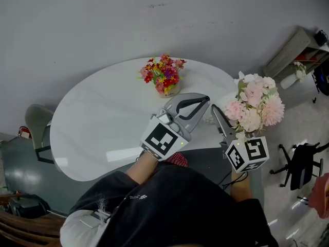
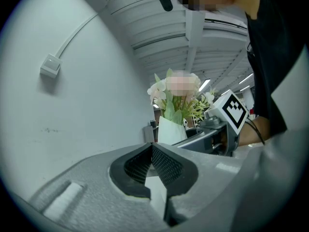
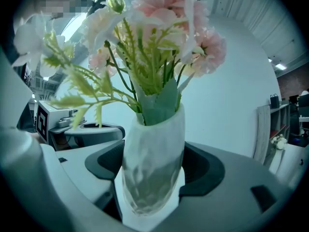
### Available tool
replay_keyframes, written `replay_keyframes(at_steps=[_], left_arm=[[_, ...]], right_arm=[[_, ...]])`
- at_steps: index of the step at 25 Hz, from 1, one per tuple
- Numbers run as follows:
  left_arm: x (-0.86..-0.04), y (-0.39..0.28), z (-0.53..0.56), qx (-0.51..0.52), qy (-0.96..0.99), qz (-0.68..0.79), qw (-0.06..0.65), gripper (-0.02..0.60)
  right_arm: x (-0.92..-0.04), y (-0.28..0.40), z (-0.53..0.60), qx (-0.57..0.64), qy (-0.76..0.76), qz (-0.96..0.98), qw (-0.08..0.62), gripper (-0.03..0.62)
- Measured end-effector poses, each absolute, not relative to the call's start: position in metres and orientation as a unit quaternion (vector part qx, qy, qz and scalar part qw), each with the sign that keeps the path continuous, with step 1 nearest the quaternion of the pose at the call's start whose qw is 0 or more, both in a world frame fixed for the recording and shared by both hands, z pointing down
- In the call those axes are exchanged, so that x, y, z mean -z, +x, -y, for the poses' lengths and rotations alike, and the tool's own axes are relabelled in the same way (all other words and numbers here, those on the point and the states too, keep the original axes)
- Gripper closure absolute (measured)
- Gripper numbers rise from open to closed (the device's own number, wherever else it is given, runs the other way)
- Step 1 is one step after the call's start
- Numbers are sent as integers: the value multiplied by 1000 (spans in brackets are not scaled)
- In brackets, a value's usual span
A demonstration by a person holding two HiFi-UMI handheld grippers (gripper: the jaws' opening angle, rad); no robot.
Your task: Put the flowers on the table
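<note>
Right gripper (image 3: 153, 192) has its fingers clamped on the vase (image 3: 153, 153) of pink flowers (image 1: 254, 106) at frame right. Left gripper (image 2: 152, 150) fingers pinched together, empty. Red bouquet (image 1: 163, 75) sits on desk (image 1: 103, 117).

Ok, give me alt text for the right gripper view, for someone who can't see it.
The right gripper holds a white vase of pale pink flowers between its fingers. Behind it are a pale wall and shelving at the right edge.

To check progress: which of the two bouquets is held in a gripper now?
The pale pink bouquet in the white vase, clamped by the right gripper; the red bouquet stands on the table.
</note>
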State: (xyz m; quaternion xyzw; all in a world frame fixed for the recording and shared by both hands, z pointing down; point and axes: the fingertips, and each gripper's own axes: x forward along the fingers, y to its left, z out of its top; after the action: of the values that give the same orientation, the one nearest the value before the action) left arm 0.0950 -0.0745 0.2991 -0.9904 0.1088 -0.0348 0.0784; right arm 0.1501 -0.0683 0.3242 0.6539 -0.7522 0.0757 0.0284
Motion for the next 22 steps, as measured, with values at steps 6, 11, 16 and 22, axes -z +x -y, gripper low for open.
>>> replay_keyframes(at_steps=[6,11,16,22], left_arm=[[-304,95,92,37,-991,-107,75,583],[-303,94,90,36,-991,-103,75,583],[-300,93,87,35,-992,-91,80,583],[-300,93,86,34,-993,-79,79,583]], right_arm=[[-327,151,88,-77,656,750,33,227],[-324,149,86,-77,658,749,33,227],[-321,147,87,-75,663,744,29,227],[-318,145,90,-74,670,738,25,227]])
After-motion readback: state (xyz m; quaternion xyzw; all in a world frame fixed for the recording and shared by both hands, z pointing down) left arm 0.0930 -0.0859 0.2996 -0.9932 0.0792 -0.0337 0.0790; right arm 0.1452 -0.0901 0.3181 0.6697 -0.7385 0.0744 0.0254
